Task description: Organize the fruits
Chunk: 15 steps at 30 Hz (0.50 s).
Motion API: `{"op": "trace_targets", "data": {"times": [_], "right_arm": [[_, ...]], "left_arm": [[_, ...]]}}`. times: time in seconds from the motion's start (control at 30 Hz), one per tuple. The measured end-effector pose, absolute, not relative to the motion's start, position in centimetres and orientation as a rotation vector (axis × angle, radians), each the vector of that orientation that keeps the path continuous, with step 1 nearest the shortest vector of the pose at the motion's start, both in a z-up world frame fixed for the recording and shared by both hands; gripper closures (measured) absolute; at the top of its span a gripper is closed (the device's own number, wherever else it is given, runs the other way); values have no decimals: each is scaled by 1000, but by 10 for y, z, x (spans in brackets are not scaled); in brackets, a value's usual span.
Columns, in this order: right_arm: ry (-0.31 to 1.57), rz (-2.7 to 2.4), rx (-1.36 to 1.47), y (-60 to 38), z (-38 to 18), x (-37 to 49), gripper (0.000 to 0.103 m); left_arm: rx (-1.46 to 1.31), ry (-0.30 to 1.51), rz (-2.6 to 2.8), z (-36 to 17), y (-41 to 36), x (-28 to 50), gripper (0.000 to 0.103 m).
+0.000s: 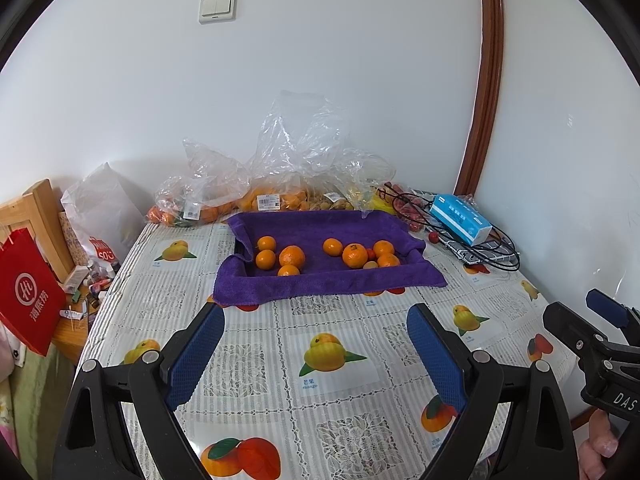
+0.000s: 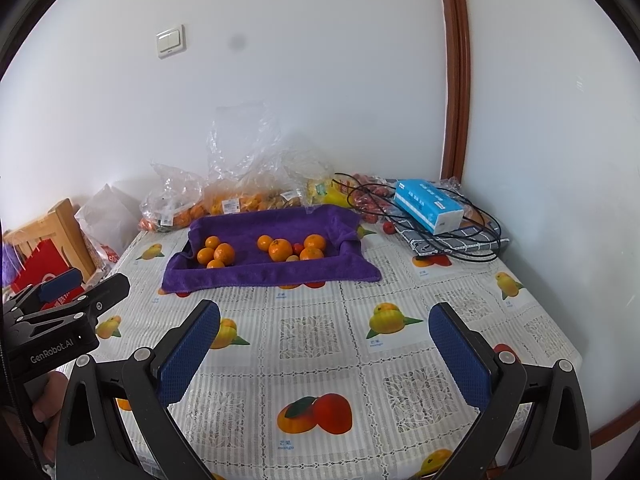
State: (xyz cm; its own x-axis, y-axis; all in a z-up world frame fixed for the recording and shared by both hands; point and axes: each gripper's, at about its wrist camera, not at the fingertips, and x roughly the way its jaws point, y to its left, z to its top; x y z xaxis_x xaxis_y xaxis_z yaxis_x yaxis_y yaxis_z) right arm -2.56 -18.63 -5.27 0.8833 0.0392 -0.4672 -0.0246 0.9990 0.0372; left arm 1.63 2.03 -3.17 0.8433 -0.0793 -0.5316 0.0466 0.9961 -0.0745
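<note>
purple towel holds our tangerines; we've left gripper & right gripper both wide, nr it.

The left gripper fills the lower part of its own view, blue-padded fingers spread wide with nothing between them. The right gripper likewise gapes empty at lower centre, its fingers splayed.

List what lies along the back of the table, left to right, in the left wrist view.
White plastic bag → clear plastic bags of orange fruit → black wire basket of red fruit → blue and white tissue pack.
</note>
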Motion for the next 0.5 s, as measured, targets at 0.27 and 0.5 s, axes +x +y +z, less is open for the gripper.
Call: {"op": "trace_targets", "data": {"times": [0.27, 0.5], "right_arm": [[486, 33, 31, -187, -52, -26, 0], [487, 34, 29, -188, -52, -26, 0]], "left_arm": [[-59, 565, -66, -31, 20, 16, 10], [-62, 565, -77, -31, 20, 17, 10]]}}
